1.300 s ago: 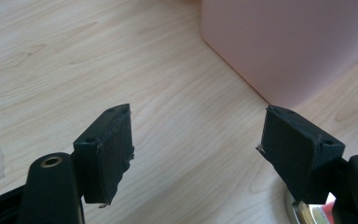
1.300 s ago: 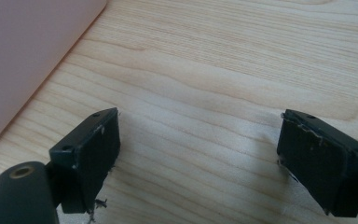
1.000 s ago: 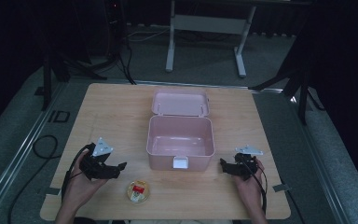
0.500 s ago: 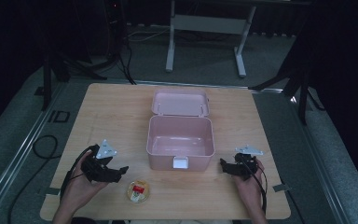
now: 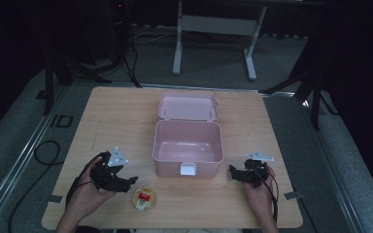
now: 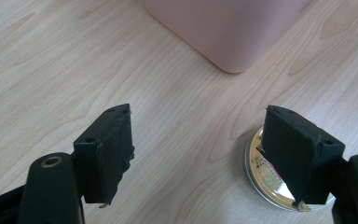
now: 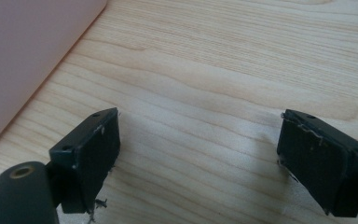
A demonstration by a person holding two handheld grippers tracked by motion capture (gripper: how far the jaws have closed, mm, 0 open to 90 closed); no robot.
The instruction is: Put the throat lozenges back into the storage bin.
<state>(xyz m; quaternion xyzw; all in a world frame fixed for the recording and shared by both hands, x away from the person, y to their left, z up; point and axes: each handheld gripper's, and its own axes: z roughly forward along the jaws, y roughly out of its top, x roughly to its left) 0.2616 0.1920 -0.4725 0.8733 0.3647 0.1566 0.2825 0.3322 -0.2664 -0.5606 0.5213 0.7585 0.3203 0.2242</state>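
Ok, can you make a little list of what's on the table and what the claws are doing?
table: wood
box: pink, lid open, looks empty
tin: small, round, near table's front edge
left claw: open, beside the tin, holding nothing
right claw: open, right of the box, holding nothing

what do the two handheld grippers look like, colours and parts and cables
Both are black. The left gripper and right gripper each carry a grey three-cornered plate on top and trail a black cable. In the gripper views each has two blocky black jaws with small screw holes, scuffed and frayed at the edges, and a brass-ringed pivot hole. No sleeves visible.
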